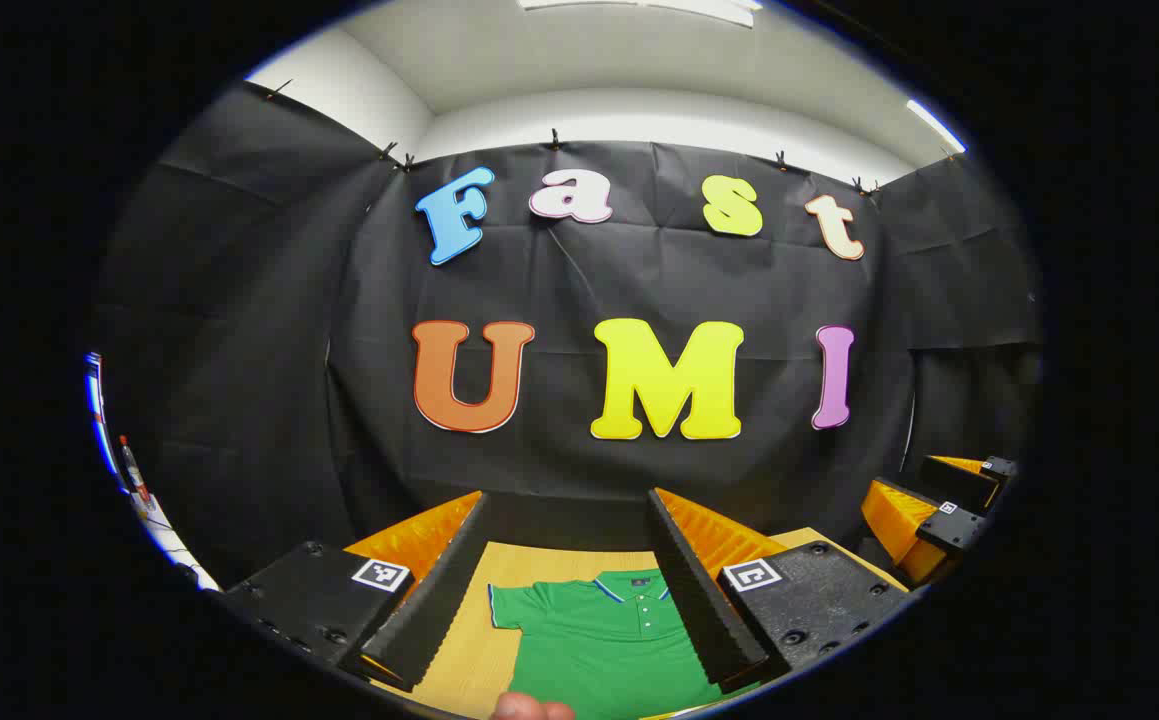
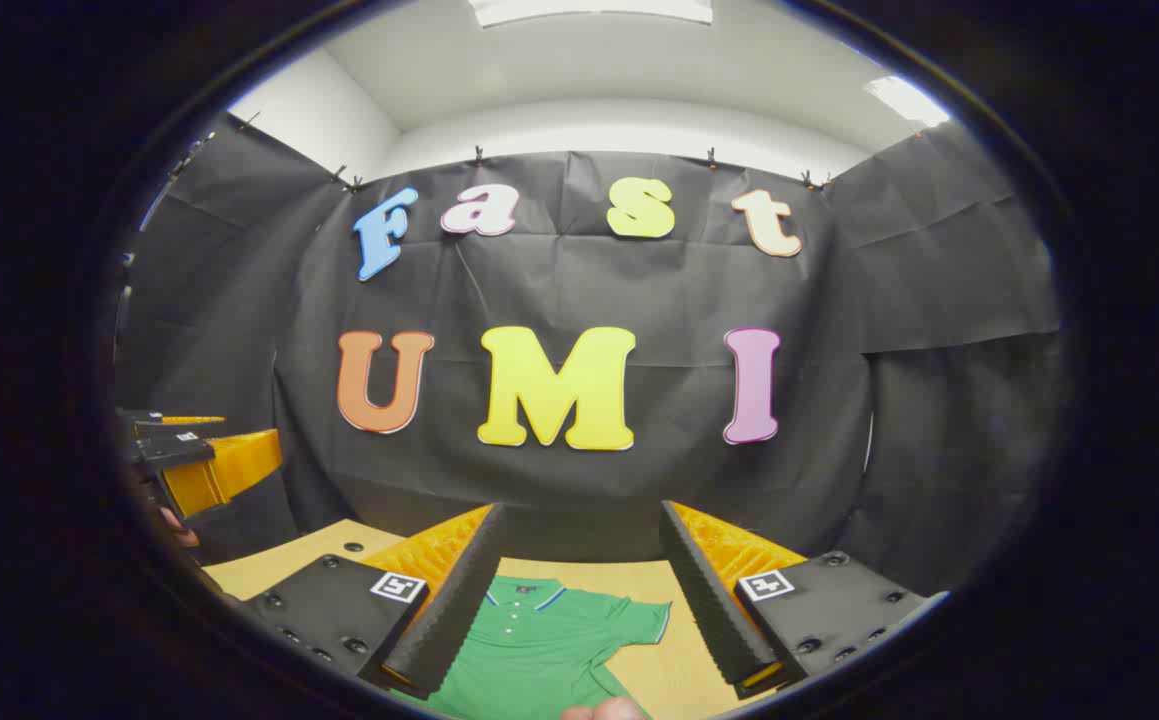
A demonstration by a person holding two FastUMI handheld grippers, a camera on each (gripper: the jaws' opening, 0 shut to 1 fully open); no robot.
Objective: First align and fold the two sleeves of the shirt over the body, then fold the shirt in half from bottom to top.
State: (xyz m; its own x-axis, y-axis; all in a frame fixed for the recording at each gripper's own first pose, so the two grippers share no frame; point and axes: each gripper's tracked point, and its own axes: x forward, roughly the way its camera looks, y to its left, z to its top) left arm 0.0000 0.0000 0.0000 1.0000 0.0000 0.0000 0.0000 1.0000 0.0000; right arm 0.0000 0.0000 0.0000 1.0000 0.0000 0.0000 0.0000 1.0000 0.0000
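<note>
Both pairs of fingers are spread wide and grasping nothing. In the left gripper view the left gripper (image 1: pixel 567 590) holds its two ribbed fingers (image 1: pixel 434 595) well apart, with air between them and the cloth far below; in the right gripper view the right gripper (image 2: pixel 579 600) does the same, its fingers (image 2: pixel 714 605) released and touching nothing.

Framed between each pair lies the green short-sleeved polo shirt with a blue-trimmed collar and a buttoned placket (image 1: pixel 604 630), spread face-up on the pale wooden counter (image 1: pixel 459 650), collar toward the black cloth wall. The left gripper looks down on the sleeve (image 1: pixel 506 605) on its side, which lies flat and squared off. The right gripper looks down on the other sleeve (image 2: pixel 644 618) — that one appears to have a crease or tuck beneath it where it meets the body, though the fisheye edge makes this hard to judge.

From here neither sleeve is folded yet, so the risks are all ahead. A pinch that takes both layers of cloth would drag the body along and skew the shirt. If the two sleeves are lifted unevenly, they will not align over the chest. The rumpled right sleeve may also fold crooked unless it is smoothed first — and coming down from this height, a finger could miss the hem altogether.
</note>
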